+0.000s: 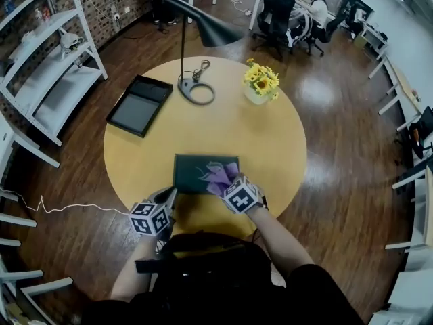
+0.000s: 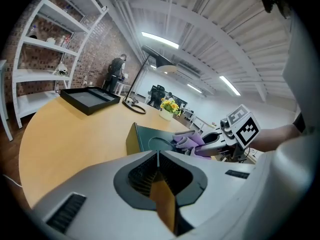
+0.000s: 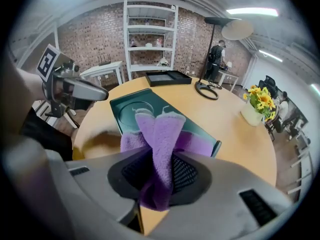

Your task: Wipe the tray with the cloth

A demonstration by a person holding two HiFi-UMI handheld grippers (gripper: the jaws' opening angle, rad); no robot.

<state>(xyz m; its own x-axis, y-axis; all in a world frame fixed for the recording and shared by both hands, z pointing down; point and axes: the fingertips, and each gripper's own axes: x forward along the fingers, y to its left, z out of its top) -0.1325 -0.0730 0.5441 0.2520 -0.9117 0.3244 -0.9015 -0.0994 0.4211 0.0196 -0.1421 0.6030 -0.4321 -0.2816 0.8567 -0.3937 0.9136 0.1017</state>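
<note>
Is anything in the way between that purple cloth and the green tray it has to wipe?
Nothing visible does. The right gripper holds the purple cloth at the green tray's near edge, and the tray's inside lies bare. The lamp, flowers and black tray stand farther across the table.

A dark green rectangular tray [image 1: 191, 172], with a round recess pressed into its floor, is being carried flat by the round yellow bench [image 1: 223, 127], near its front edge. A purple fleecy cloth [image 1: 220, 175] is being pinched, bunched upright, by the right tool [image 3: 160, 176] over the tray's right end.
</note>
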